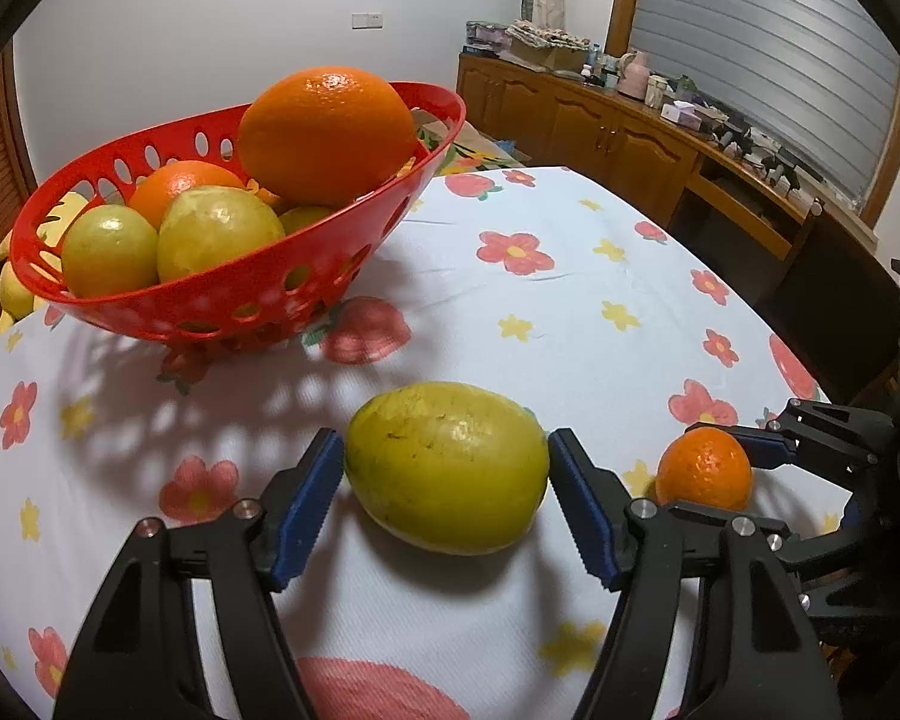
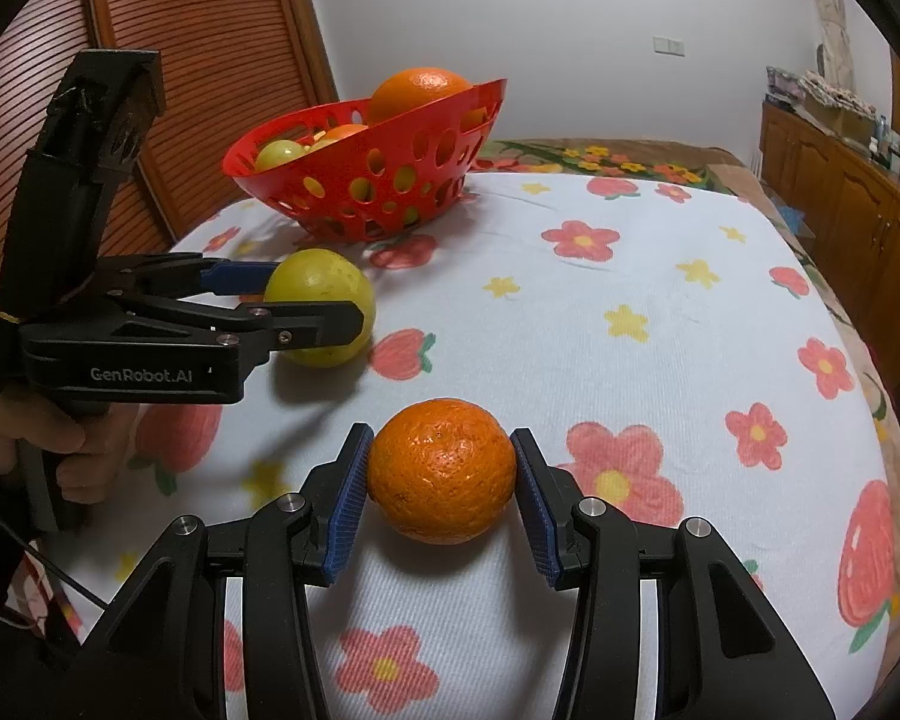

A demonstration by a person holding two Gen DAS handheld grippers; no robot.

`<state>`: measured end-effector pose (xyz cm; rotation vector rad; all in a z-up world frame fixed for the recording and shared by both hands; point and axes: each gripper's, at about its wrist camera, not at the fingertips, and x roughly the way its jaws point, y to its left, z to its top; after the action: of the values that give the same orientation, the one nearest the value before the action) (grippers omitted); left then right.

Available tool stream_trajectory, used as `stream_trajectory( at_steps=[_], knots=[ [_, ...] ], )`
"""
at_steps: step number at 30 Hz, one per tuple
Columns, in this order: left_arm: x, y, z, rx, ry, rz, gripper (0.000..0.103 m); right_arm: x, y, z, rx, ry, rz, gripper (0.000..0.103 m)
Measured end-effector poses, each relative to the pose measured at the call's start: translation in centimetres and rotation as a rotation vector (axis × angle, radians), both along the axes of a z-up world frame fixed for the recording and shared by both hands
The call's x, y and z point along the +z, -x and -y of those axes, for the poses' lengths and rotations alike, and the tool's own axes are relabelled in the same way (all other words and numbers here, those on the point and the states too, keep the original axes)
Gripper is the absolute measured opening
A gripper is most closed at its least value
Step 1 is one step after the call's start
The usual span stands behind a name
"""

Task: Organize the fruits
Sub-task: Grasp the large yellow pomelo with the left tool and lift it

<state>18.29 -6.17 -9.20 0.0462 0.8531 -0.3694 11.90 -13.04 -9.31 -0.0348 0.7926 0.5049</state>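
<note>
A yellow-green lemon (image 1: 447, 468) lies on the flowered tablecloth between the blue pads of my left gripper (image 1: 444, 498). The pads touch or nearly touch its two sides; the fruit rests on the cloth. The same lemon (image 2: 321, 306) and left gripper (image 2: 297, 297) show in the right wrist view. A small orange (image 2: 441, 468) sits on the cloth between the pads of my right gripper (image 2: 441, 501), which close against its sides. It also shows in the left wrist view (image 1: 705, 468). A red perforated basket (image 1: 222, 312) holds oranges and lemons at the far left.
The table (image 2: 660, 312) has a white cloth with red and yellow flowers. A wooden sideboard (image 1: 618, 138) with clutter stands along the right wall. A slatted wooden door (image 2: 168, 60) is behind the basket. A hand (image 2: 60, 432) holds the left gripper's handle.
</note>
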Motion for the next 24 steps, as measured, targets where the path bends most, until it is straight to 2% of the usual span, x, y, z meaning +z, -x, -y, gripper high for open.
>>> stream_trajectory(
  at_steps=[13,20,24],
  knots=[
    [2.7,1.7,-0.6,0.000,0.025,0.061,0.069,0.0,0.0,-0.2,-0.002,0.004,-0.001,0.047],
    [6.0,2.7,-1.3,0.005,0.049,0.133,0.069,0.5,-0.1,0.2,-0.009,-0.007,0.004,0.047],
    [7.8,3.0,-2.0,0.020,0.060,0.173,0.069,2.1,-0.3,0.6,-0.012,-0.013,0.037,0.047]
  ],
)
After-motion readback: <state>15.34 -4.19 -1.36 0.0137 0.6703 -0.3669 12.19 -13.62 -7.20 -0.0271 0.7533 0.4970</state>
